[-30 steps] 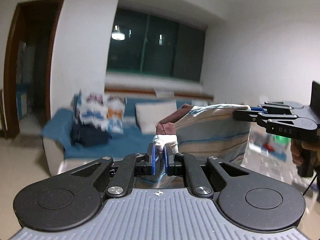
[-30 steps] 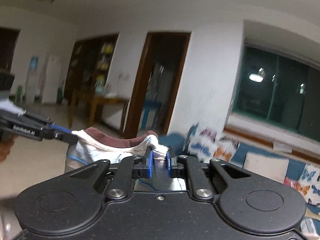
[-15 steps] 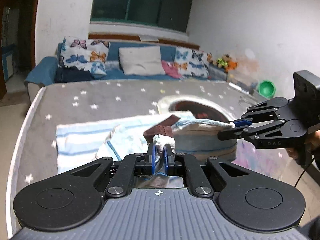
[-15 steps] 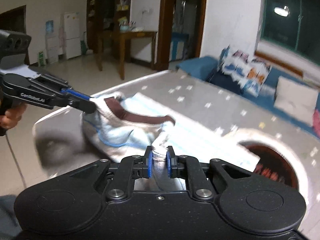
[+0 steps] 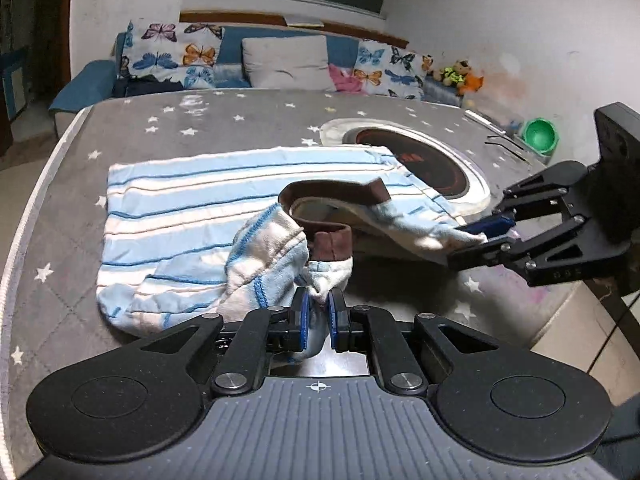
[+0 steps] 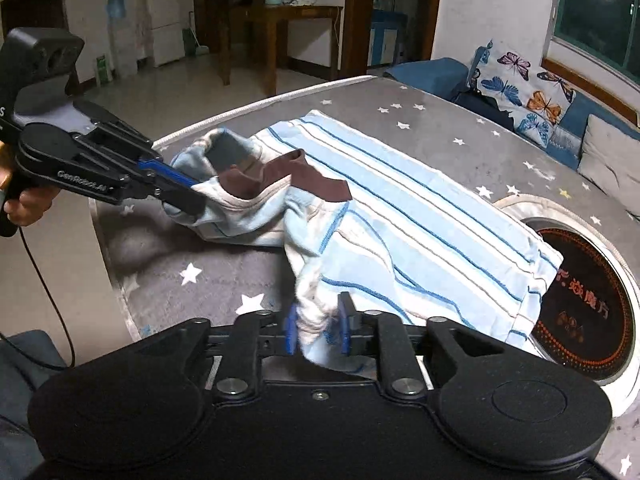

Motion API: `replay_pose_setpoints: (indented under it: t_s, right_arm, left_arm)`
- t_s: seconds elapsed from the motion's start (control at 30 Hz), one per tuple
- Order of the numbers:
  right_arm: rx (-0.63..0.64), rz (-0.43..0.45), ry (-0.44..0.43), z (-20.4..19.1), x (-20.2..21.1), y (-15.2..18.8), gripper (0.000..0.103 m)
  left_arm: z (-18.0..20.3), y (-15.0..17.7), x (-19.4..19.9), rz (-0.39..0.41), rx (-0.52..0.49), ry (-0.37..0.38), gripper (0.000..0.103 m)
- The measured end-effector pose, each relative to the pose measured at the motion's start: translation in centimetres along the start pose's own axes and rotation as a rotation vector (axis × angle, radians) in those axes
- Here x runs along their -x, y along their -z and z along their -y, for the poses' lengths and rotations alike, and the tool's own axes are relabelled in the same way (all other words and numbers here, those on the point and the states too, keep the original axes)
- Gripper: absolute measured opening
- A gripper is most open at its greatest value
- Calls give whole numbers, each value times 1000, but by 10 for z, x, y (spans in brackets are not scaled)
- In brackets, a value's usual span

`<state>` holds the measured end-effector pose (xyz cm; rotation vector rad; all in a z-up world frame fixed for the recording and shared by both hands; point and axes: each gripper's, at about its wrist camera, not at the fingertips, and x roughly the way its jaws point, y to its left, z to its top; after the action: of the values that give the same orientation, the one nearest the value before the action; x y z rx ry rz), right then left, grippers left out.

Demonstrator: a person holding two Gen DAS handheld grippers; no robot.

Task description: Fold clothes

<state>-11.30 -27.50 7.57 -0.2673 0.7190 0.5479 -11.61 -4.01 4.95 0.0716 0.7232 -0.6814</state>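
Left wrist view: striped garment (image 5: 240, 204) laid on the star-print bed (image 5: 240, 120), both shoulder corners between jaws.

Step in hand, I judge, is the lay-down before folding. The left gripper (image 5: 318, 312) has its jaws clamped on a bunched corner beside the brown collar (image 5: 332, 242). The right gripper (image 6: 316, 326) has just been opening its jaws; cloth sits between them, the pads seemingly off it. Next, the left must let go too, then both take fresh edges to fold across.
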Motion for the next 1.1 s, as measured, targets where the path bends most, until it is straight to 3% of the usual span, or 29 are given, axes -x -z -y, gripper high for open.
replay_pose_setpoints:
  t_s: [0.13,0.43,0.5,0.6,0.7,0.9,1.0,1.07,1.1]
  right_arm:
    - [31,34,0,-9,2,2,33]
    - [58,43,16,-12,-24,-3,33]
    - [61,43,17,-12,-26,-4,33]
    - [62,35,28,-11,-31,-1,33]
    - [48,22,33,-9,-34,1,33]
    - [35,11,66,0,-42,4,33]
    - [7,-3,62,5,-50,6,34]
    - [1,-16,66,7,-57,9,34]
    - [-2,-21,64,8,-60,10,34]
  left_arm:
    - [-4,-3,11,16,14,23,11]
    - [3,-11,28,67,3,-16,20]
    - [1,-11,27,68,1,-34,27]
    - [2,-12,24,62,-3,-71,28]
    - [2,-15,22,59,11,-40,31]
    - [2,-23,7,44,6,-57,42]
    - [-1,-25,-3,21,20,-50,42]
    - [-3,-25,-10,5,27,-52,34]
    - [-5,-25,-13,-6,37,-52,25]
